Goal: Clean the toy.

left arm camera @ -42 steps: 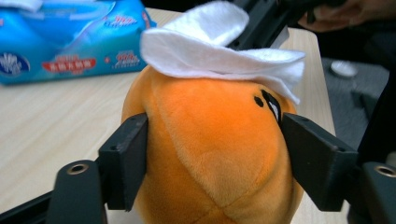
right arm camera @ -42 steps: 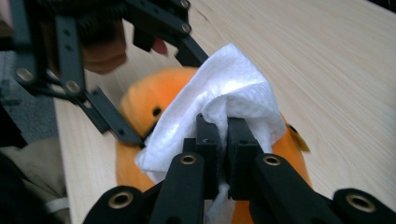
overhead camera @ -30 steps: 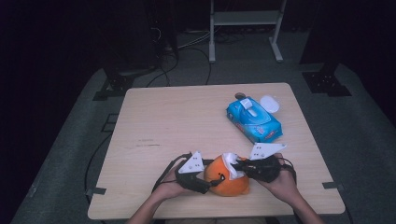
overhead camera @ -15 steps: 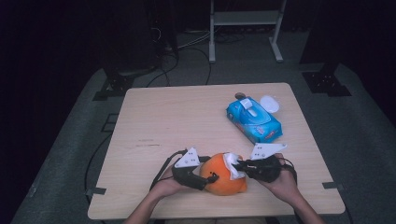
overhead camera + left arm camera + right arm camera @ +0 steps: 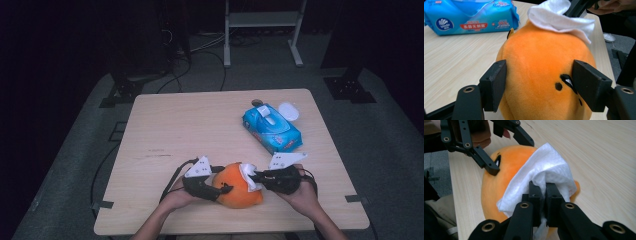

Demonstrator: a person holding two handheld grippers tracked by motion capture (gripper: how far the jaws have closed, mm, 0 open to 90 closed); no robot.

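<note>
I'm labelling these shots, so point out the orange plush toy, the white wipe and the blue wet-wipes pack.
orange plush toy (image 5: pixel 541 65), left gripper view, its rounded body.
white wipe (image 5: pixel 546 170), right gripper view, its bunched middle.
blue wet-wipes pack (image 5: pixel 272 129), high view, its top face.

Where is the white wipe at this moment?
The white wipe lies on the orange plush toy near the table's front edge in the high view, pinched in the right gripper, with the left gripper holding the toy.
</note>
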